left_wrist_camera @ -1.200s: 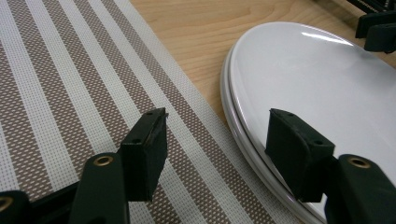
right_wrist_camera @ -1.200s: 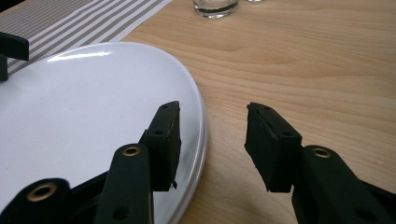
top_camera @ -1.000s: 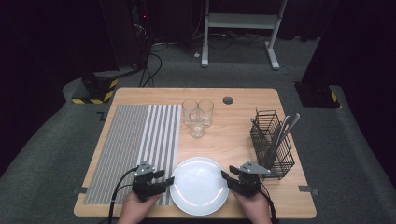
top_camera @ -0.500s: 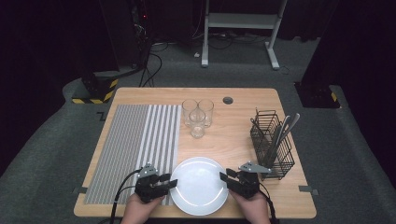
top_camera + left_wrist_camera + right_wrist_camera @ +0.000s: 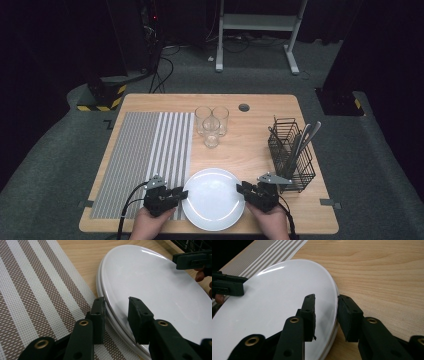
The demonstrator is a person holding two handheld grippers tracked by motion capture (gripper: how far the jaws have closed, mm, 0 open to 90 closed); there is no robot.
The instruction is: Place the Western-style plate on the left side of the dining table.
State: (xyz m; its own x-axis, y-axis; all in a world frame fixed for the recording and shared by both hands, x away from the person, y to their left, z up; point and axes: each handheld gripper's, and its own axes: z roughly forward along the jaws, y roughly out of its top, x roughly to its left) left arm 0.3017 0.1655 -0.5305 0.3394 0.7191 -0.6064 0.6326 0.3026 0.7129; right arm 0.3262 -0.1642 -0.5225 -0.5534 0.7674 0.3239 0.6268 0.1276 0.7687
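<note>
Plate at table's near edge, centre. Striped mat left of it, running toward far edge. Three glasses behind plate, mid-table. Wire basket with cutlery near right edge. Left gripper at plate's left rim, right gripper at right rim.

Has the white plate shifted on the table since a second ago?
No. The white plate sits in the same spot beside the striped placemat's edge.
</note>
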